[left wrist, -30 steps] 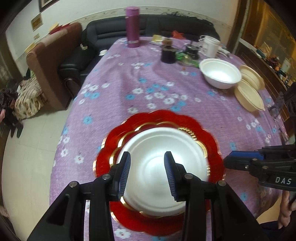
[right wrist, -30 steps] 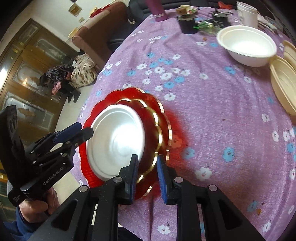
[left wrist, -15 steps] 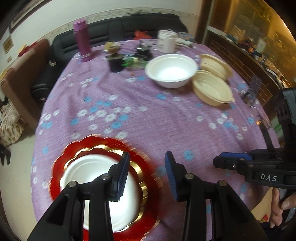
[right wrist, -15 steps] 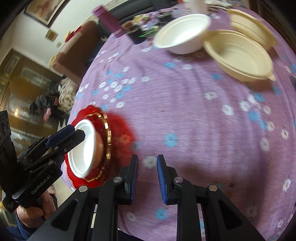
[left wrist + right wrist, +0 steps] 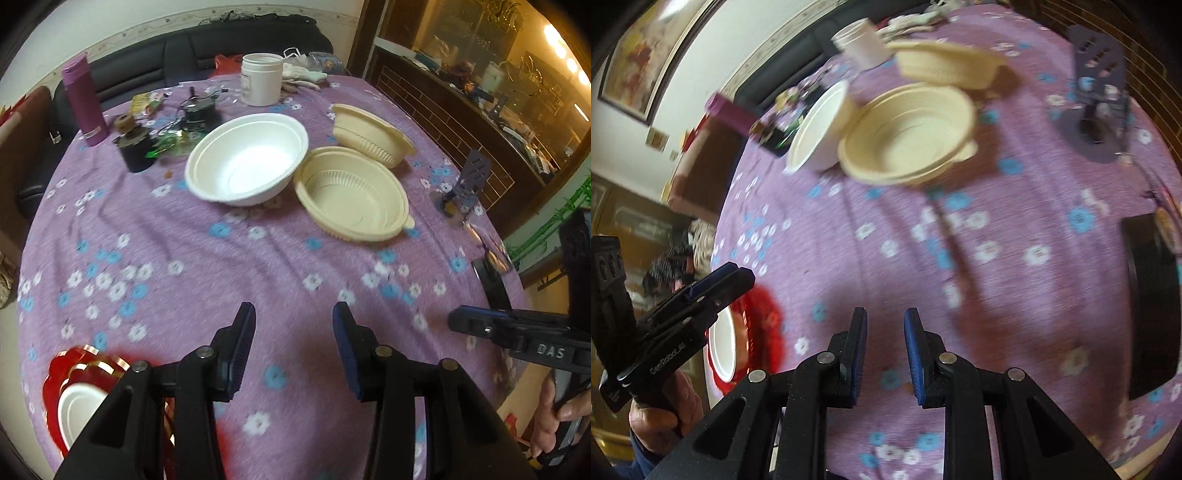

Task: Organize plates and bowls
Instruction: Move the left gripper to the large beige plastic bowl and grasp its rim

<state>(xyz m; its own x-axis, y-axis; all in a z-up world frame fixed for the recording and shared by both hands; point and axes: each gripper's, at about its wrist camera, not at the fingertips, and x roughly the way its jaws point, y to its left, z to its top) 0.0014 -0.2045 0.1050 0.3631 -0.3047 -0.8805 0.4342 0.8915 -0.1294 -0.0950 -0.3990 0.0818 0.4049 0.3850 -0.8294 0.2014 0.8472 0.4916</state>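
Left hand-held gripper (image 5: 293, 345) hangs over bare purple floral cloth, its jaws just opening, nothing between them. Right hand-held gripper (image 5: 885, 356) shows a narrow gap, also empty. Three round bowls sit well ahead: one smooth white bowl (image 5: 246, 162), and two ribbed cream bowls, one (image 5: 352, 194) just beside it, one (image 5: 369, 133) behind. A scalloped red plate (image 5: 79, 367) carrying a white plate (image 5: 79, 410) lies at the surface's near-left edge.

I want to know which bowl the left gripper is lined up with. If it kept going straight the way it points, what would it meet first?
Probably bare tablecloth first: the left gripper, jaws open and empty, tilts steeply down. Beyond lie the white bowl and cream bowl; depth is unclear.
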